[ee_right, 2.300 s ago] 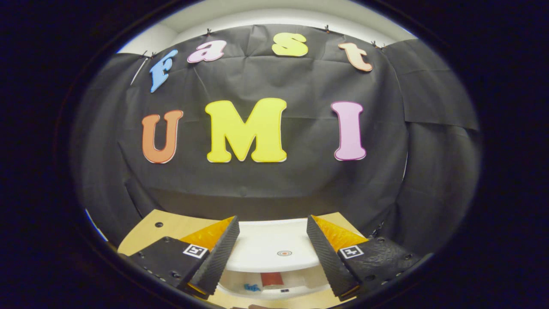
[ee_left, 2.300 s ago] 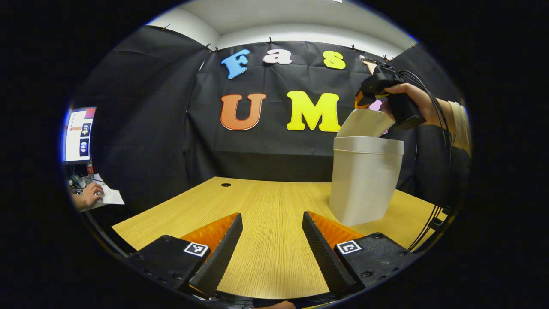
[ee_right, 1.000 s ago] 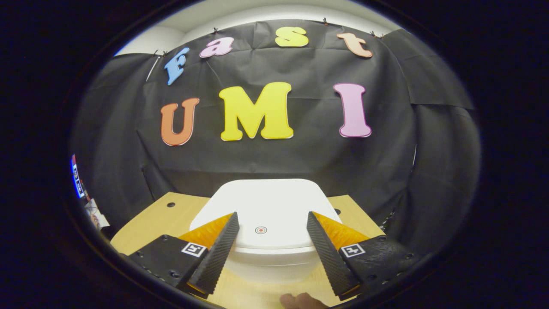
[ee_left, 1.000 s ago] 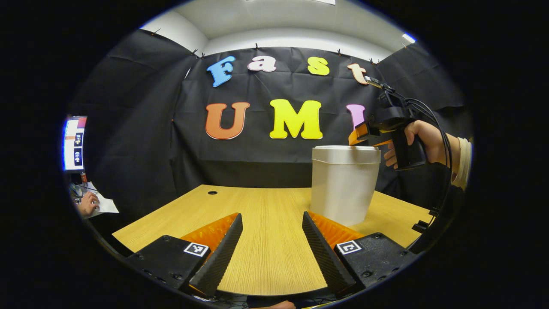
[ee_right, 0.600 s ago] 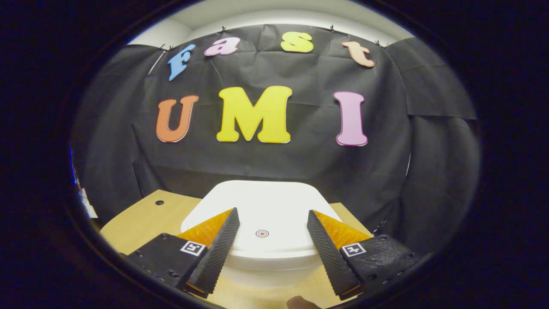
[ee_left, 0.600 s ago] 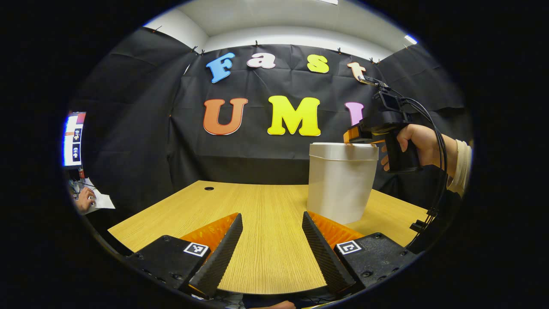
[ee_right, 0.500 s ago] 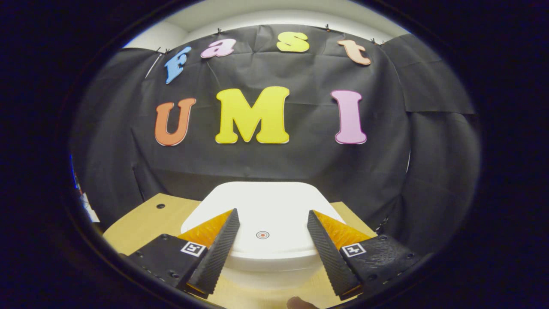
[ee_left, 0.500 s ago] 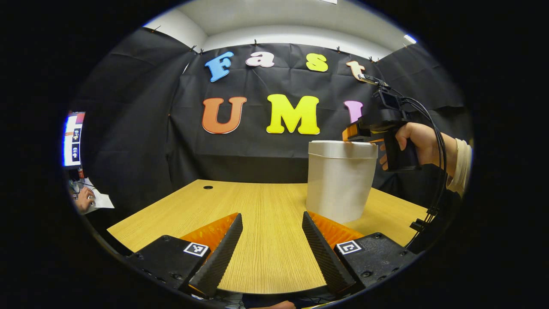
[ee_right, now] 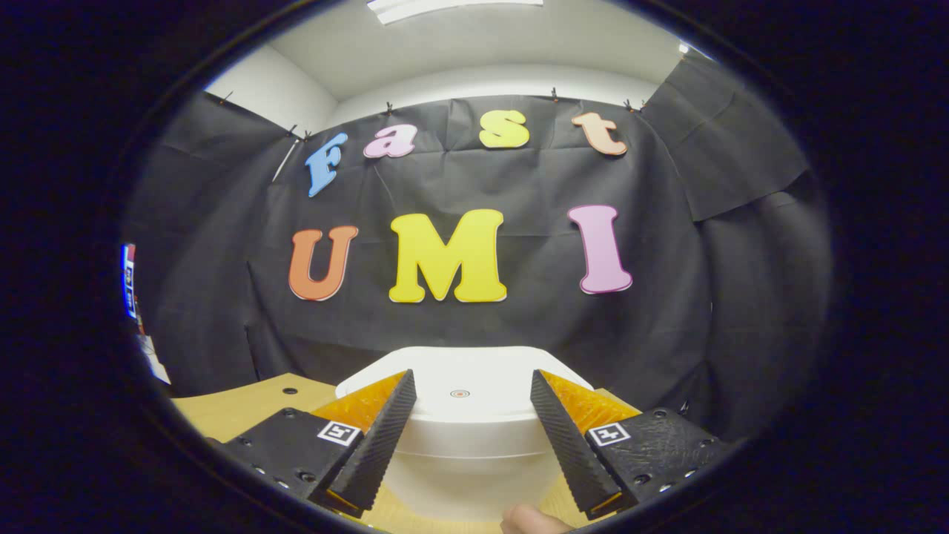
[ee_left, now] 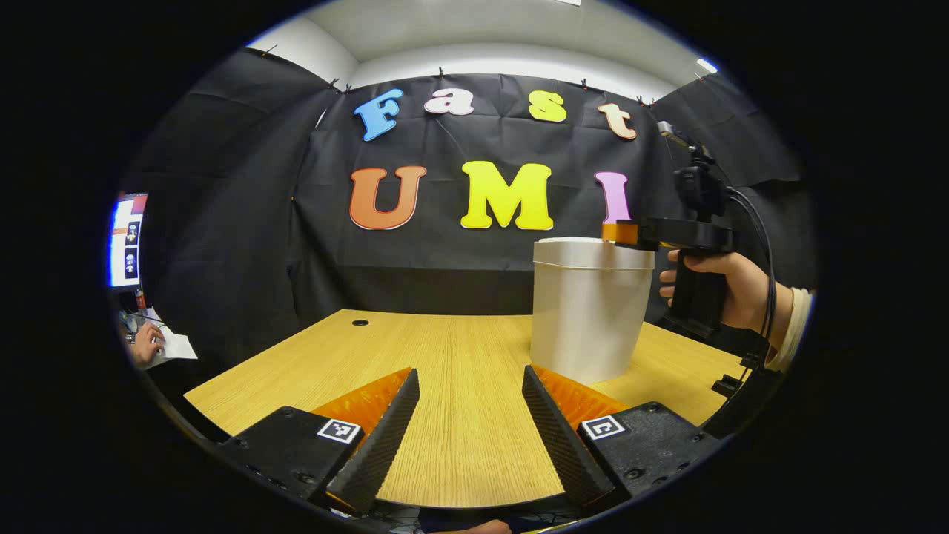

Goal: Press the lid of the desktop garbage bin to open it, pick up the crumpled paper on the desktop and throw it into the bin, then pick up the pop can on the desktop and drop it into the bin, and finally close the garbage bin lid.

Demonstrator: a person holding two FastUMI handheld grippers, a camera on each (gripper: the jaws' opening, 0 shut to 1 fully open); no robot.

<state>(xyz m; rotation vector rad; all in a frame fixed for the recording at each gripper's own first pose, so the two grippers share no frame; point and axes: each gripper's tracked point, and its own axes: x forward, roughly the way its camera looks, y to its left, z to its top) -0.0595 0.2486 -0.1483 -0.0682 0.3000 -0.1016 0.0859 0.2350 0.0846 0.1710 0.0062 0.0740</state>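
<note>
1. While the garbage bin (ee_left: 591,311) stands upright on the right part of the wooden desktop (ee_left: 460,415), its lid (ee_right: 460,397) lies flat and shut on its rim, so I cannot see what is inside.
2. From my right gripper view I look down onto the white lid, which carries a small round red-ringed mark (ee_right: 460,393) near its middle; the left gripper view gives me the bin's plain pale side wall instead.
3. My right gripper (ee_right: 472,437) sits just above the near edge of the lid with its fingers spread wide, nothing between them; whether the tips touch the lid I cannot tell.
4. From the left gripper view I see that same right gripper (ee_left: 630,233) from the side, held level at the lid's right edge, with my right hand (ee_left: 723,285) wrapped around its handle and cables trailing off behind it.
5. My left gripper (ee_left: 468,423) hovers low over the near part of the desktop, well apart from the bin, fingers wide and holding nothing.
6. Each gripper body bears a small square black-and-white marker (ee_left: 339,431); I find no readable brand or writing on the bin.
7. A round cable hole (ee_left: 360,323) sits in the far left of the desktop.
8. Far off to the left, the left gripper view also catches a lit screen (ee_left: 127,241) and another person's hand (ee_left: 146,345) resting on white paper (ee_left: 178,345).
</note>
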